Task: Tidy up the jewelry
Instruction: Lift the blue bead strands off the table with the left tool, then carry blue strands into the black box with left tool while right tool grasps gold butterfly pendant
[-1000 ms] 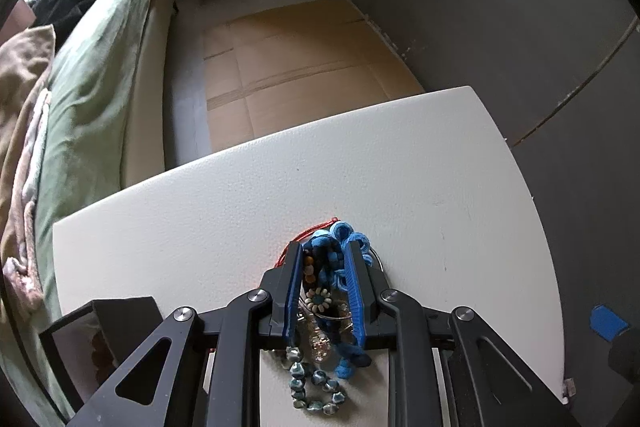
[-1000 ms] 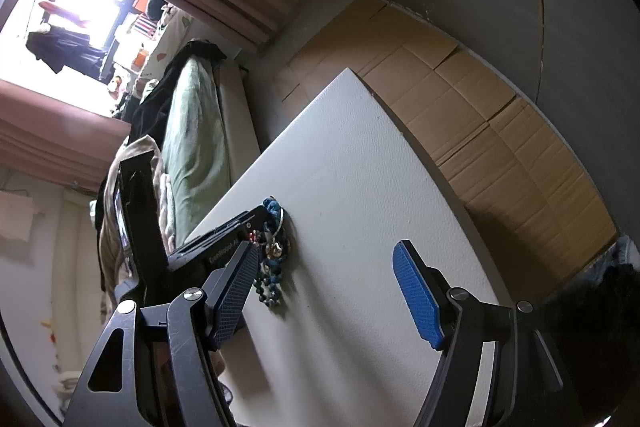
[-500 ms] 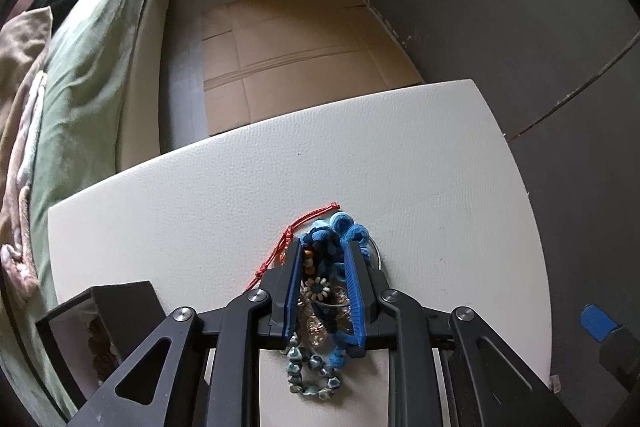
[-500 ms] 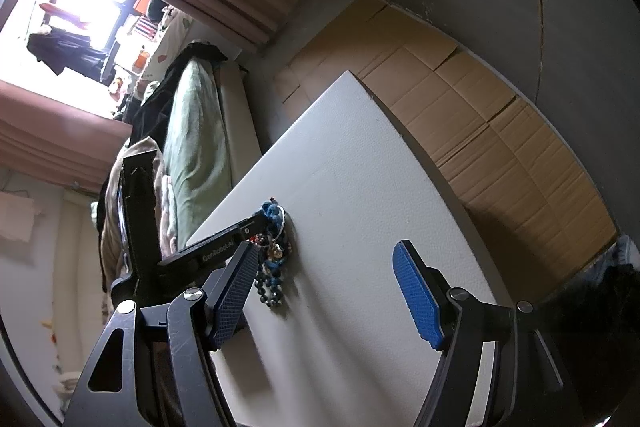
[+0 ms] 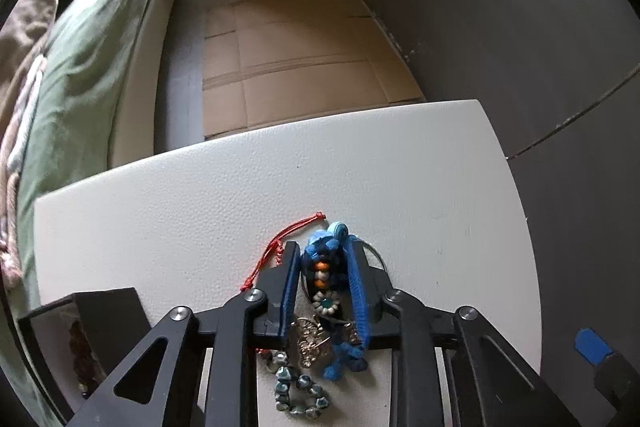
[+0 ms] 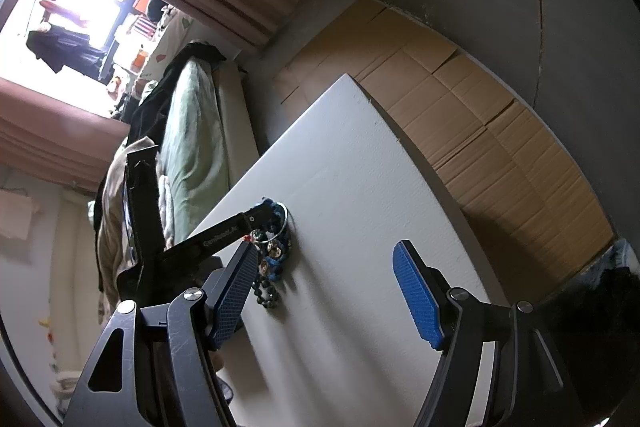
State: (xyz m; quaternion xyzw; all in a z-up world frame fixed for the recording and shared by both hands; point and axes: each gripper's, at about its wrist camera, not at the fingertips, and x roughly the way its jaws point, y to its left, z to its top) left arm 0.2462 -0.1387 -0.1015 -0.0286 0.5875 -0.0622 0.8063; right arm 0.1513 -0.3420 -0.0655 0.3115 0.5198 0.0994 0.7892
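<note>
A tangled pile of jewelry (image 5: pixel 324 291) lies on the white table (image 5: pixel 400 179): blue cord bracelets, orange and white beads, a silver filigree pendant (image 5: pixel 312 341), a grey-green bead bracelet (image 5: pixel 298 393) and a red cord (image 5: pixel 280 247). My left gripper (image 5: pixel 323 255) is shut on the blue cord bracelet in the pile. My right gripper (image 6: pixel 332 291) is open and empty, hovering to the right of the pile (image 6: pixel 274 251), where the left gripper's finger (image 6: pixel 224 233) shows.
A black open jewelry box (image 5: pixel 80 335) stands at the table's near left corner. Beyond the table are cardboard sheets (image 5: pixel 296 59) on the floor, a bed with a green cover (image 5: pixel 84 59) at left and a dark wall at right.
My left gripper's jaws have closed tighter on the blue bracelet and pushed the pile slightly forward; the red cord stretches out to the left. The right gripper has stayed put.
</note>
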